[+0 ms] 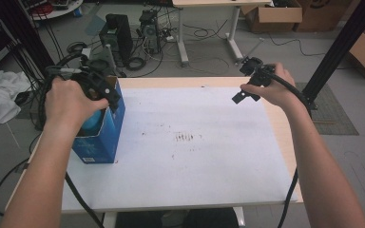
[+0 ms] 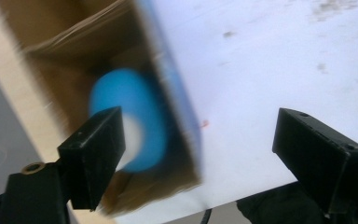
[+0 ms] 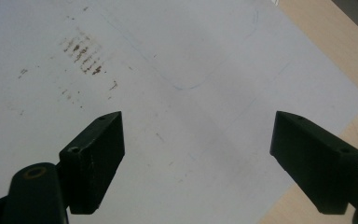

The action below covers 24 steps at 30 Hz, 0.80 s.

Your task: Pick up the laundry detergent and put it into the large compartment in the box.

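The blue object [image 2: 137, 119] lies inside the open blue box [image 1: 103, 137] at the table's [image 1: 195, 161] left edge, its long axis running up toward the box mouth. The left gripper [image 2: 198, 154] hovers above the box, pointing down, fingers wide and empty. The right gripper [image 3: 198, 158] hangs over the table's far right, fingers wide.

A blue cardboard box [image 1: 100, 137] stands upright at the table's left edge, its top open and its plain brown inner walls showing in the left gripper view. Inside it sits a rounded light-blue object [image 2: 130, 116] with a white patch on its near side (blurred, so its exact kind cannot be told), resting low against the box's blue wall.
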Each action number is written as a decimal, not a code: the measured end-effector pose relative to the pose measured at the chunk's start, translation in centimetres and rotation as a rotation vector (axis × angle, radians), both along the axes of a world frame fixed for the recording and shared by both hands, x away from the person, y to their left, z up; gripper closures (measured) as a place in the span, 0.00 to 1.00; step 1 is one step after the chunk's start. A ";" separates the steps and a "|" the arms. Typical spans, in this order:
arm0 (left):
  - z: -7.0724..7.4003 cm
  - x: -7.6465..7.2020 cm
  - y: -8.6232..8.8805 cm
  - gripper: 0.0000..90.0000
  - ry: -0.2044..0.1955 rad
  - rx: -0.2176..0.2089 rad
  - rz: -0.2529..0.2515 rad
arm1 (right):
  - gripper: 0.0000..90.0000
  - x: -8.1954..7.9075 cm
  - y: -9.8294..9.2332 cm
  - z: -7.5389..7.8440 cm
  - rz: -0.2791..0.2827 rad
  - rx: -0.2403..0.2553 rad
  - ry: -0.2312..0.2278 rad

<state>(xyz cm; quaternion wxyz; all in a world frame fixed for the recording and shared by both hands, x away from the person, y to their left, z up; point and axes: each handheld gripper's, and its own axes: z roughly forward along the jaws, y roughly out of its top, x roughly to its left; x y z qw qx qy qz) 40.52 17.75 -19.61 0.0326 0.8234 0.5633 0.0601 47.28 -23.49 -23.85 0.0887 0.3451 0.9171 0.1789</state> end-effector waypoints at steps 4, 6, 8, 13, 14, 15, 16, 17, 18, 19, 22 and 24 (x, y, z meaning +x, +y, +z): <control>-0.3 0.0 -2.8 0.19 0.010 -0.020 -0.068 | 0.19 -0.2 0.2 0.1 -0.001 -0.007 -0.003; -0.5 0.0 -4.2 0.19 0.014 -0.027 -0.104 | 0.19 -0.2 0.3 0.2 -0.005 -0.006 -0.001; -0.8 0.0 -5.5 0.19 0.012 -0.023 -0.134 | 0.19 -0.2 0.2 0.3 -0.006 -0.004 -0.005; -1.6 0.1 -8.5 0.19 0.030 -0.012 -0.204 | 0.19 -0.4 0.2 0.4 -0.011 -0.007 -0.002; -1.8 0.0 -9.0 0.19 0.034 -0.009 -0.216 | 0.19 -0.4 0.2 0.4 -0.012 -0.006 -0.004; -2.0 0.0 -9.4 0.19 0.037 -0.008 -0.224 | 0.19 -0.5 0.1 0.5 -0.012 -0.005 -0.007; -2.2 0.0 -9.9 0.19 0.041 -0.012 -0.232 | 0.19 -0.5 0.1 0.5 -0.011 -0.005 -0.008; -2.4 0.0 -10.4 0.19 0.047 -0.010 -0.242 | 0.19 -0.6 0.0 0.6 -0.012 -0.005 -0.008; -2.6 -0.1 -10.8 0.19 0.051 -0.004 -0.251 | 0.19 -0.6 -0.1 0.6 -0.015 -0.006 -0.008; -2.8 -0.1 -11.2 0.19 0.057 -0.003 -0.263 | 0.19 -0.7 -0.1 0.7 -0.015 -0.006 -0.008; -3.3 -0.2 -12.1 0.19 0.068 0.003 -0.278 | 0.19 -0.8 -0.2 0.7 -0.016 -0.004 -0.009; -3.4 -0.3 -12.6 0.20 0.067 -0.005 -0.291 | 0.19 -0.8 -0.2 0.7 -0.016 -0.007 -0.009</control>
